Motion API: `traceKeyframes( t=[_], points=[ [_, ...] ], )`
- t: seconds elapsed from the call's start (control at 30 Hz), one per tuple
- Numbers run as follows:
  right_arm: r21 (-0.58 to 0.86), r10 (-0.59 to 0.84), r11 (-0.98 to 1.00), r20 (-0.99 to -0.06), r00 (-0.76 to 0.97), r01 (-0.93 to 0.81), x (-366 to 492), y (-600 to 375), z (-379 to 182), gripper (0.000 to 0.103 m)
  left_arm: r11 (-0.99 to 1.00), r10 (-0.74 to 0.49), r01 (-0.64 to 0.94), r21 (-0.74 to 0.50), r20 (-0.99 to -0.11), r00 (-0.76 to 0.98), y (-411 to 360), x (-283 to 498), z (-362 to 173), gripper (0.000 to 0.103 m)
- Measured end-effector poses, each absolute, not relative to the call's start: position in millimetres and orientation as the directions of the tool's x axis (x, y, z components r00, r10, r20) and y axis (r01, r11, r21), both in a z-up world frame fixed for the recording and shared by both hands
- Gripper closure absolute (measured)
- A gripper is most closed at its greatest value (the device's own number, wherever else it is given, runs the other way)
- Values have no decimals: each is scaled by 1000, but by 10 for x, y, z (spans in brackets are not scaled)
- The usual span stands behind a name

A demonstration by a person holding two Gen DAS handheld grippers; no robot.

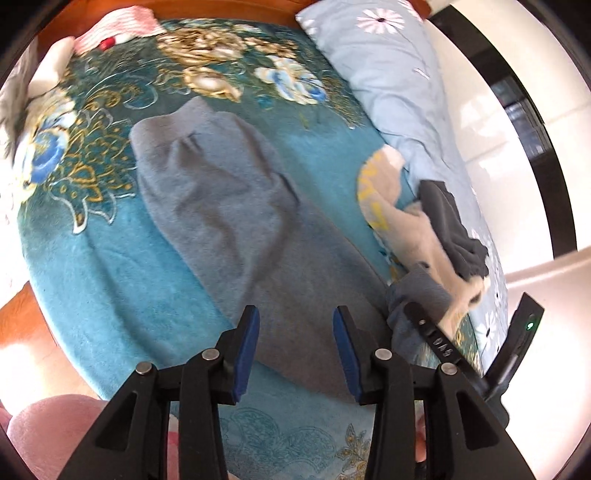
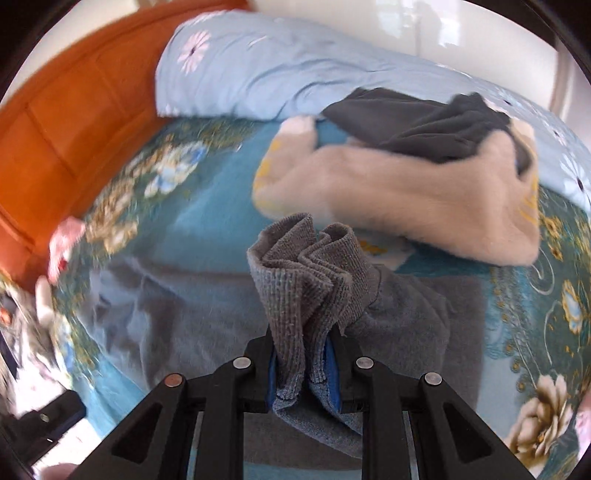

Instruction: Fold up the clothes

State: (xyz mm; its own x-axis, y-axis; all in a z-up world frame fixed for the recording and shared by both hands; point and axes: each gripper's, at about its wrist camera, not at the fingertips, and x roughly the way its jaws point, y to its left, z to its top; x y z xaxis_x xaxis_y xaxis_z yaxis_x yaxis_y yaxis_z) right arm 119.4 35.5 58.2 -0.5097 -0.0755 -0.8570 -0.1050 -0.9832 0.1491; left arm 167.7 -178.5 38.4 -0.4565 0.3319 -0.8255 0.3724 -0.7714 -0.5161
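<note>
Two grippers work over a teal plush blanket with gold and blue flowers (image 1: 110,258), and much of the right wrist view is smeared by motion, so the far left of the bed there cannot be read. The grey knitted sweater (image 1: 229,199) lies spread across the blanket; its lower part is cut off behind the black fingers in both views. The left gripper (image 1: 295,343) stands above the sweater with its blue pads apart and nothing between them. The right gripper (image 2: 301,369) is clamped on the sweater's ribbed cuff (image 2: 303,266), which bunches in folds above the pads and hides the cloth behind it; in the left wrist view this gripper shows at the right edge with the cuff gathered at its tip.

Near the cuff lies a crumpled beige fleece garment (image 2: 424,206), with a dark grey cloth (image 2: 417,122) heaped on its far side and partly covering it. Behind both runs a light blue quilt with daisy prints (image 2: 258,77), and an orange wooden headboard (image 2: 74,103) closes the bed's end. A pink striped cloth (image 1: 122,26) sits at the blanket's far corner, half out of frame.
</note>
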Motion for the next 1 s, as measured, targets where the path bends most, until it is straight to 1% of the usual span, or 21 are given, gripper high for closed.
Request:
traceKeyframes(
  t=[0.07,0.13,0.23,0.27,0.3,0.37,0.47,0.5,0.63,0.7,0.77,0.83,0.97,1.0],
  points=[
    [106,-67,-993,-868,-492,-51,1164,135,449,80,-754,330,397,-524,-824,-461,-1860,1648,342,61],
    [81,-69,-997,-881,-468,-7,1172,-8,333,77,-737,328,418,-530,-822,-465,-1964,1596,322,61],
    [54,-75,-997,-898,-434,60,1184,-206,171,76,-714,323,448,-539,-820,-472,-2129,1512,298,61],
    [68,-95,-995,-899,-427,79,1187,-223,149,72,-706,322,458,-541,-820,-474,-2184,1484,289,61],
    [98,-132,-990,-898,-419,101,1191,-228,134,61,-697,320,467,-543,-819,-476,-2243,1466,288,60],
    [202,-226,-974,-885,-407,102,1199,-166,156,43,-679,311,491,-546,-820,-481,-2403,1428,274,57],
    [333,-363,-932,-834,-415,147,1222,-1,260,43,-652,290,530,-542,-825,-486,-2696,1379,239,52],
    [341,-365,-930,-825,-431,135,1244,99,303,43,-645,286,541,-539,-827,-483,-2783,1360,207,51],
    [386,-340,-923,-813,-473,1,1352,645,373,42,-625,274,586,-516,-847,-454,-3104,1271,-23,49],
    [407,-324,-910,-818,-476,-81,1424,894,349,42,-604,266,618,-502,-859,-438,-3259,1243,-188,49],
    [407,-297,-901,-830,-472,-150,1540,1116,328,42,-568,274,642,-515,-854,-442,-3386,1227,-339,49],
    [391,-273,-902,-847,-456,-185,1602,1246,312,42,-516,300,652,-555,-830,-469,-3475,1207,-476,48],
    [374,-246,-888,-878,-410,-266,1746,1398,213,42,-392,354,641,-660,-751,-557,-3571,1160,-694,48],
    [373,-243,-883,-883,-401,-287,1769,1427,192,42,-385,357,639,-666,-746,-562,-3577,1135,-736,48]
  ],
)
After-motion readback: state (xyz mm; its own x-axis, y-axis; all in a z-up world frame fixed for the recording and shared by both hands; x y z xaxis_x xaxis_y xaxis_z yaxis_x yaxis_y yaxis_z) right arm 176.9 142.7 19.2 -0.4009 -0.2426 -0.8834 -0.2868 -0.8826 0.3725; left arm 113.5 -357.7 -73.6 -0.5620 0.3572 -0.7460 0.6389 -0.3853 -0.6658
